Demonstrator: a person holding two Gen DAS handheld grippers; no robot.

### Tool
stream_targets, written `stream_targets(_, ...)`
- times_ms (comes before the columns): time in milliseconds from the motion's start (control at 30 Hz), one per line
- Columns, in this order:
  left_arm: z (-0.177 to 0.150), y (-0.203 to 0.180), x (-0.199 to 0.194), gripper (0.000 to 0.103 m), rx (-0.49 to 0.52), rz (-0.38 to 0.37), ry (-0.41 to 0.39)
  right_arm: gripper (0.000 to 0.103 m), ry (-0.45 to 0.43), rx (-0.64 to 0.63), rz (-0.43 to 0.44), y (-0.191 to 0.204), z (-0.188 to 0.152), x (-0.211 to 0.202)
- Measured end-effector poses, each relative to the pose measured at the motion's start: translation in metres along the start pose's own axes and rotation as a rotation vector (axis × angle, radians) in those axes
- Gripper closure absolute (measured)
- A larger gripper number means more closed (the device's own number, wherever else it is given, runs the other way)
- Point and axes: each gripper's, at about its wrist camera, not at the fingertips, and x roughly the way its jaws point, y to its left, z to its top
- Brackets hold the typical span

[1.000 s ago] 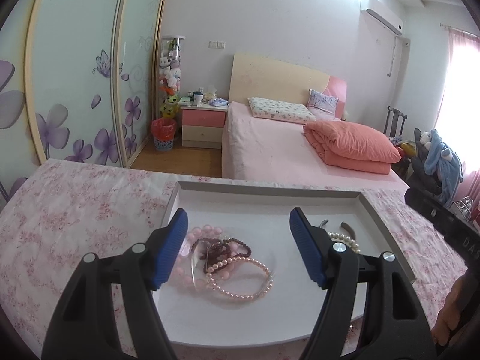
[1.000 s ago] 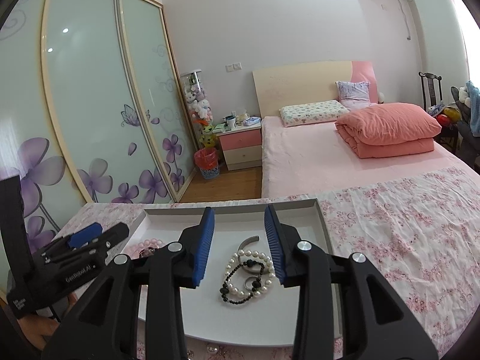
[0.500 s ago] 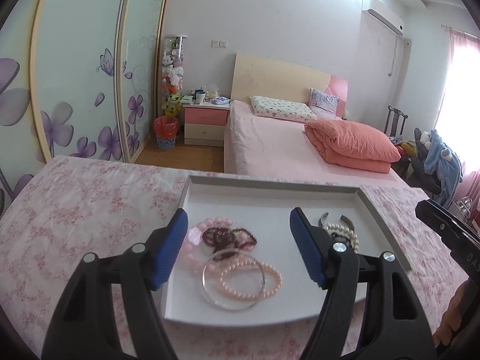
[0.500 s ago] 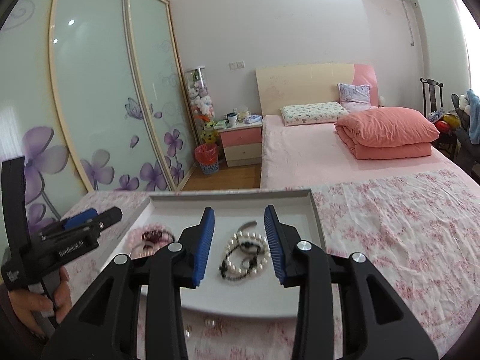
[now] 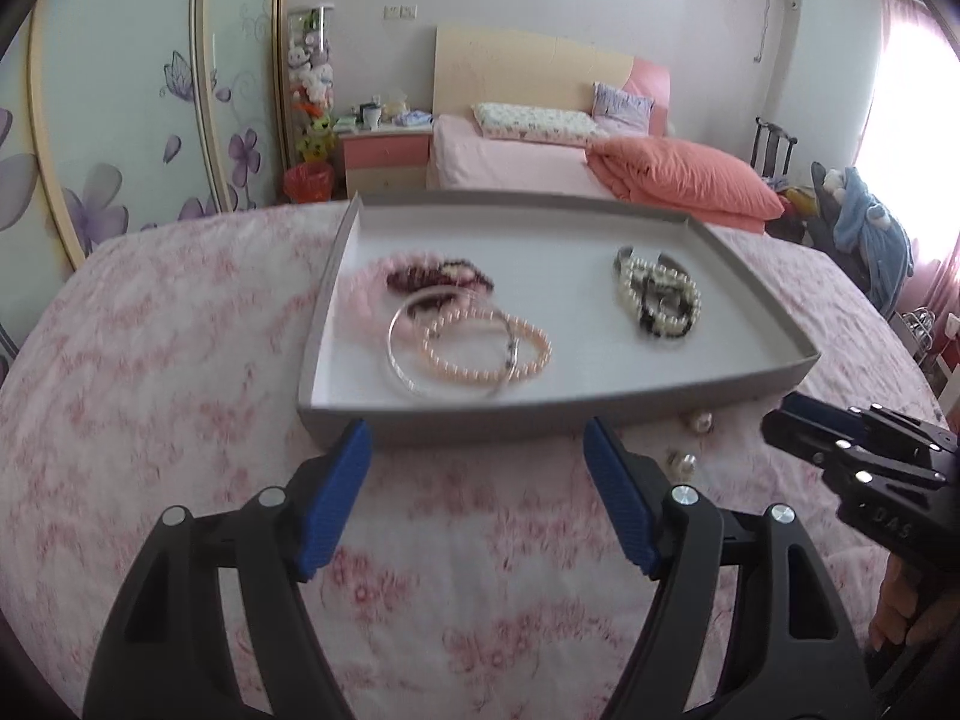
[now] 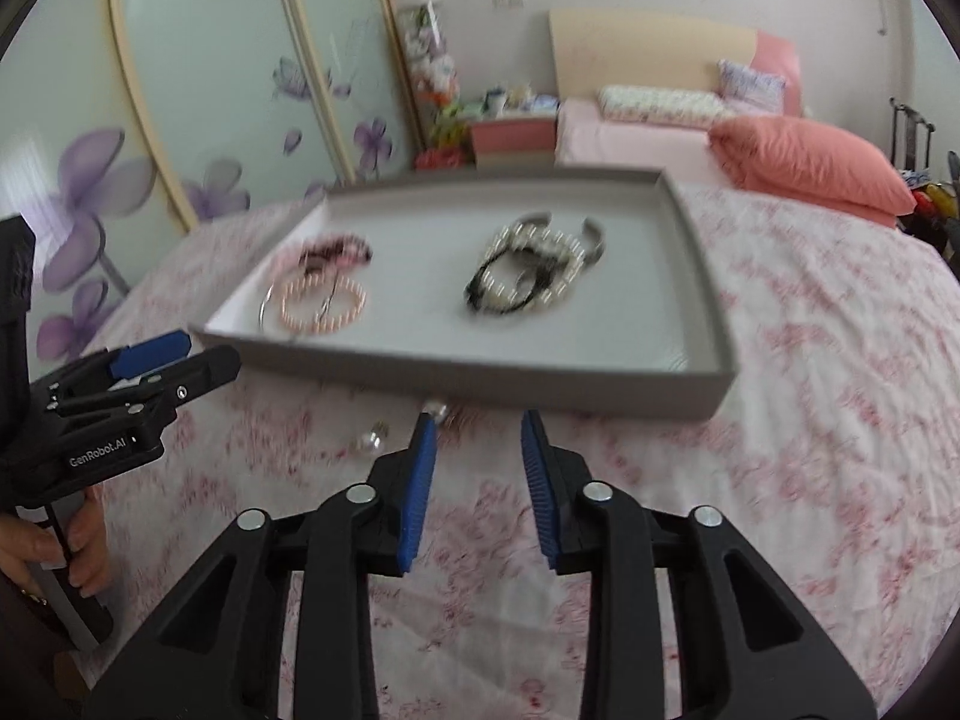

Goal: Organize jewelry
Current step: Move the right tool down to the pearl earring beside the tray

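A grey tray (image 5: 720, 399) (image 6: 570, 387) rests on a pink floral cloth. Its left half holds a pink pearl bracelet (image 5: 486, 351) (image 6: 321, 303), a silver bangle (image 5: 399, 360) and a dark red bead bracelet (image 5: 438, 279). To their right is a pile of white pearl and black bead strands (image 5: 657, 297) (image 6: 528, 276). Two pearl earrings (image 5: 690, 441) (image 6: 369, 444) lie on the cloth before the tray. My left gripper (image 5: 477, 438) hangs open and empty at the tray's front wall. The jaws of my right gripper (image 6: 478, 423) are closing with nothing between them; one earring (image 6: 435, 411) sits at its left fingertip.
The cloth (image 5: 150, 390) covers the whole work surface around the tray. A person's hand (image 6: 36, 546) holds the left gripper's handle. Behind are a bed (image 5: 528, 165) with an orange quilt, a nightstand (image 5: 384, 150) and sliding wardrobe doors (image 5: 120, 120) with purple flowers.
Both grippers pulled back and down from over the tray to the cloth in front of it. The right jaws have narrowed. The jewelry in the tray has not moved.
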Motion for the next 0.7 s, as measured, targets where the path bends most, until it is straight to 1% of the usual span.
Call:
stream_targets(100, -0.005, 0.006, 0.002, 0.031, -0.022, 0.017, 0.016, 0.073, 0.024, -0.012, 0.001, 0.008, -0.003, 0.007)
stream_targets(200, -0.007, 0.012, 0.005, 0.031, -0.042, 0.036, 0.029, 0.073, 0.044, -0.016, -0.008, 0.014, 0.0, 0.017)
stream_targets(433, -0.011, 0.019, 0.008, 0.031, -0.058, 0.045, 0.051, 0.073, 0.074, -0.025, -0.045, 0.022, 0.005, 0.028)
stream_targets(567, -0.011, 0.018, 0.008, 0.031, -0.053, 0.044, 0.055, 0.078, 0.082, -0.044, -0.074, 0.03, 0.005, 0.033)
stream_targets(700, -0.011, 0.017, 0.009, 0.031, -0.051, 0.046, 0.058, 0.082, 0.081, -0.064, -0.122, 0.035, 0.005, 0.034)
